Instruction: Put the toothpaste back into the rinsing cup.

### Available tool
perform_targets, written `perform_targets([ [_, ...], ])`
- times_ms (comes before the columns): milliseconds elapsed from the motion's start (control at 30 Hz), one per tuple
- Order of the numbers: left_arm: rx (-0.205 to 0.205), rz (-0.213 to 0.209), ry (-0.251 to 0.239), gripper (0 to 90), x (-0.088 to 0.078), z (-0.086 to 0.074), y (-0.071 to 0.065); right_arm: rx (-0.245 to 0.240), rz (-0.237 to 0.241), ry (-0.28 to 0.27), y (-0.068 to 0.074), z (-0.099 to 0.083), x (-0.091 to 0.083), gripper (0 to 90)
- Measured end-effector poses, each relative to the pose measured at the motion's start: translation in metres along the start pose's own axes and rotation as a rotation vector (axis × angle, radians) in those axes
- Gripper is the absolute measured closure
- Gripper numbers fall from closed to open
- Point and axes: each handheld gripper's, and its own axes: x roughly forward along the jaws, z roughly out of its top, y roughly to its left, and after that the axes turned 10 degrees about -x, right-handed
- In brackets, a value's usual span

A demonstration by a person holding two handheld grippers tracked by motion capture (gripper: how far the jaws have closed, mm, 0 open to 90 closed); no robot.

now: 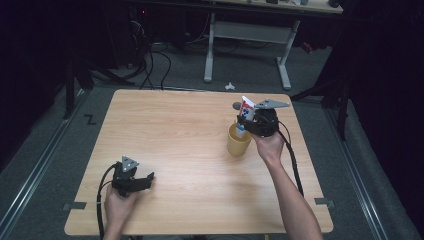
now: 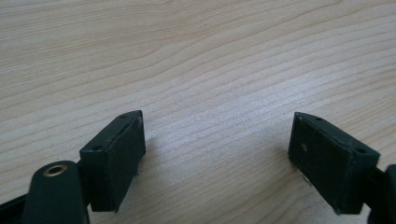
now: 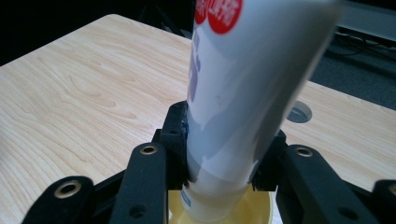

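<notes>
Jaws clamp a white red-dotted tube [image 3: 233,93] over yellow cup [image 1: 238,142]

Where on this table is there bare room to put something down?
Bare wood runs across the table between the left gripper at the near left and the yellow cup at the right, and along the far edge. The crowded spot is the cup: the right gripper holds a tube cap-down over it.

White tube [image 3: 233,93], red circles, blue print; yellow cup [image 1: 238,141]; pale wood-grain table [image 1: 185,140]; black grippers.
</notes>
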Motion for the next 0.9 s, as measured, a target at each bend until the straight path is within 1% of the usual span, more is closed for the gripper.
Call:
perform_targets([
  [267,0.000,0.000,0.000,19.3,0.000,0.000,0.000,0.003,-0.006,0.009,0.001,-0.002,0.006,64.6],
  [567,0.000,0.000,0.000,19.3,0.000,0.000,0.000,-0.011,-0.022,0.028,0.003,-0.007,0.013,64.4],
  [633,0.000,0.000,0.000,19.3,0.000,0.000,0.000,-0.017,-0.026,0.044,0.003,-0.009,0.016,64.3],
  [900,0.001,0.000,0.000,19.4,0.000,0.000,0.000,-0.022,-0.025,0.055,0.004,-0.010,0.020,64.3],
])
